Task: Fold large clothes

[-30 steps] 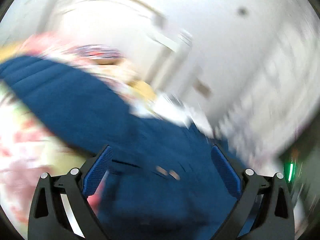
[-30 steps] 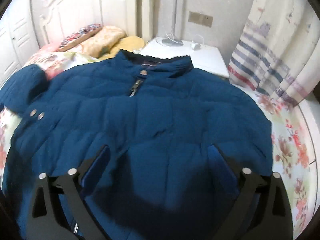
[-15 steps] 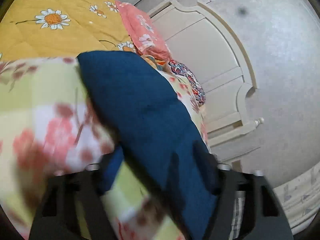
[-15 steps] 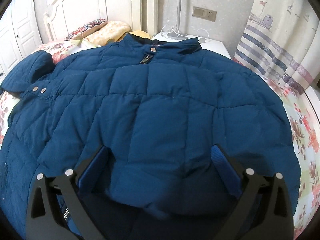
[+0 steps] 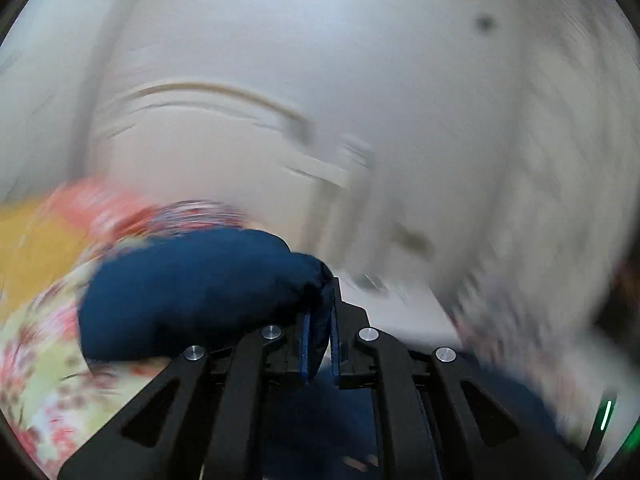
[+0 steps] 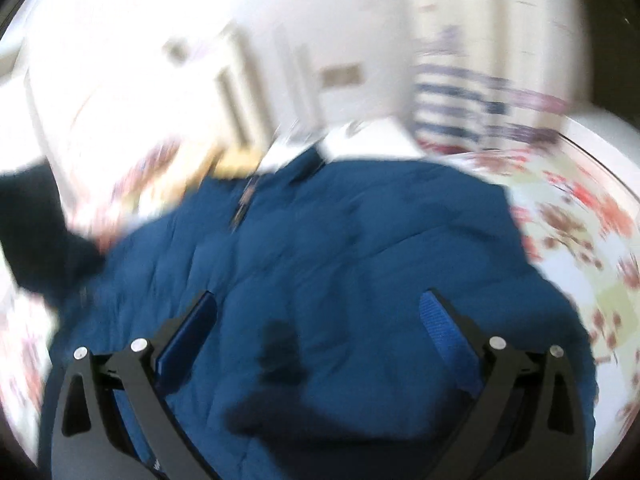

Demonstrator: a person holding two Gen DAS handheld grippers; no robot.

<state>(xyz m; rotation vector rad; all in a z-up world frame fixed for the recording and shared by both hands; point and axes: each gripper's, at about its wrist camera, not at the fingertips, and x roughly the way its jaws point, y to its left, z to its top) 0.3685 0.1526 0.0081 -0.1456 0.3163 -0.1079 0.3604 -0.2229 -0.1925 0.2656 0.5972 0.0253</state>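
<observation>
A large navy quilted jacket (image 6: 340, 248) lies spread on the flowered bed, collar and zip toward the headboard. In the left wrist view its puffy sleeve (image 5: 192, 288) bulges to the left of my left gripper (image 5: 320, 320), which is shut on the sleeve's cuff, the cloth pinched between the blue pads. Over the jacket's lower body my right gripper (image 6: 318, 320) stands open, nothing between its fingers. At the left edge of the right wrist view the lifted sleeve (image 6: 32, 236) shows dark. Both views are blurred by motion.
The flowered bedspread (image 6: 580, 232) shows to the right of the jacket and under the sleeve (image 5: 36, 352). A white headboard (image 5: 208, 140), pillows (image 5: 132, 208), a white bedside table (image 6: 368, 140) and a striped curtain (image 6: 480, 116) lie beyond.
My left gripper went from wide open to shut on the sleeve cuff and swung round. The right gripper's view rolled and shifted over the jacket, jaws still open.
</observation>
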